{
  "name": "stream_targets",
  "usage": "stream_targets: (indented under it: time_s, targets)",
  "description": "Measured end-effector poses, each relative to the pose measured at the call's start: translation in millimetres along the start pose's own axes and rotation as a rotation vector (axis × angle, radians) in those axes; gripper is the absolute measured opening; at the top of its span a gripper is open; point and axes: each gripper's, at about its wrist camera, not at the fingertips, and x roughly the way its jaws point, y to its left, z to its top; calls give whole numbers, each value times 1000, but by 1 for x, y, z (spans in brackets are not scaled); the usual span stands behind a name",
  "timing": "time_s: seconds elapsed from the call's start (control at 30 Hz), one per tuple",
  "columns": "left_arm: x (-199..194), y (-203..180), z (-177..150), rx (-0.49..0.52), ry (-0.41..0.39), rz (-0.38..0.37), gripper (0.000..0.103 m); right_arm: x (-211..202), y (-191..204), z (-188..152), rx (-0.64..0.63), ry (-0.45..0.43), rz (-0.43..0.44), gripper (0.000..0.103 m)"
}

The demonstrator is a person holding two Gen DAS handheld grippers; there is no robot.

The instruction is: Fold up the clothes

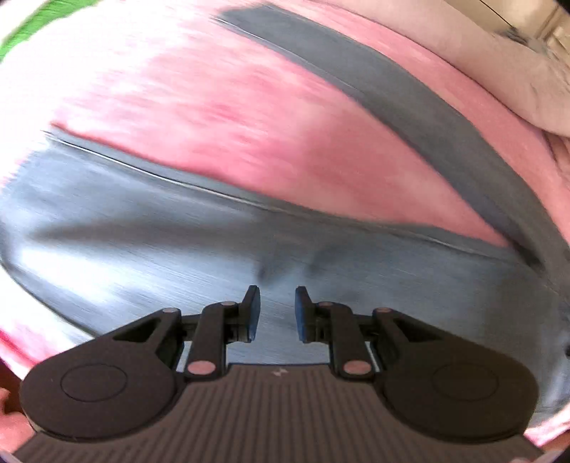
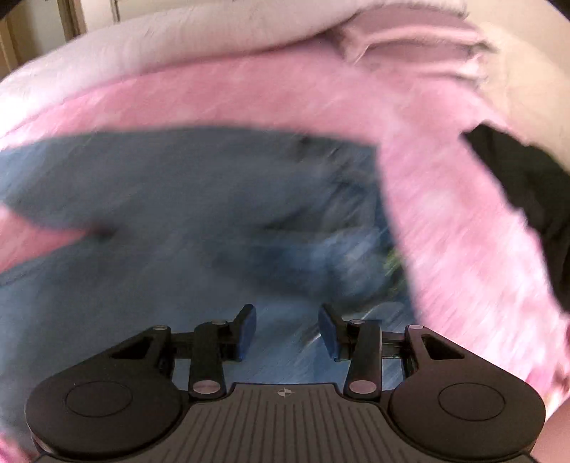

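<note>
Blue-grey jeans (image 1: 142,242) lie spread on a pink bedspread (image 1: 231,117), one leg (image 1: 392,89) running off to the upper right. My left gripper (image 1: 278,290) hovers over the nearer leg, its blue pads a small way apart with nothing between them. In the right wrist view the jeans (image 2: 178,199) fill the middle, bunched and creased toward the right. My right gripper (image 2: 286,310) stands open above that cloth, empty. Both views are smeared by motion.
A pale quilt (image 2: 178,39) is heaped along the far side of the bed, with folded pink cloth (image 2: 409,35) beside it. A black garment (image 2: 527,185) lies at the right edge. Something green (image 1: 32,21) shows at the top left corner.
</note>
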Motion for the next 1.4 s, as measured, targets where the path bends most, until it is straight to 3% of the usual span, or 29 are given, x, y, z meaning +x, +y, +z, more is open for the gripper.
stream_targets:
  time_s: [0.17, 0.27, 0.33, 0.43, 0.5, 0.53, 0.6, 0.67, 0.77, 0.83, 0.9, 1.0, 1.07, 1.13, 1.17, 1.27, 1.33, 1.4]
  targets:
    - [-8, 100, 48, -33, -108, 125, 20, -4, 65, -29, 38, 64, 19, 43]
    - [1, 143, 82, -30, -143, 196, 32, -5, 85, -36, 46, 92, 17, 43]
    - [16, 162, 101, 1, -145, 229, 32, -4, 93, -33, 59, 107, 6, 43]
    - [44, 178, 119, 62, -88, 235, 33, 1, 99, -27, 80, 120, -3, 43]
    - [53, 184, 122, 96, -96, 218, 31, 6, 103, -26, 80, 130, -19, 43]
    - [55, 184, 123, 106, -105, 196, 18, 7, 104, -25, 76, 135, -27, 43]
    - [54, 182, 120, 159, -123, 186, 13, 9, 106, -24, 67, 144, -39, 43]
    - [49, 180, 115, 211, -163, 194, 12, 11, 109, -23, 61, 148, -46, 43]
    - [34, 183, 114, 216, -288, 236, 14, 12, 115, -23, 58, 151, -50, 43]
    - [44, 186, 116, 195, -269, 258, 14, 14, 119, -22, 55, 148, -50, 43]
    - [63, 180, 114, 258, -219, 301, 16, 18, 124, -22, 50, 150, -46, 43]
    - [65, 161, 109, 351, -255, 404, 17, 21, 130, -23, 34, 152, -39, 43]
    - [49, 164, 110, 251, -307, 471, 23, 18, 130, -25, 27, 134, -42, 43]
    - [33, 167, 111, 147, -359, 537, 19, 14, 127, -27, 21, 110, -52, 43]
    - [26, 167, 108, 117, -364, 524, 18, 13, 125, -28, 18, 98, -64, 43]
    - [11, 148, 86, 150, -315, 330, 20, 10, 118, -34, 13, 65, -109, 43]
    - [16, 124, 61, 273, -257, 273, 22, 9, 114, -41, -8, 42, -126, 43]
    - [27, 116, 36, 309, -219, 301, 22, 12, 110, -53, -48, 44, -142, 43]
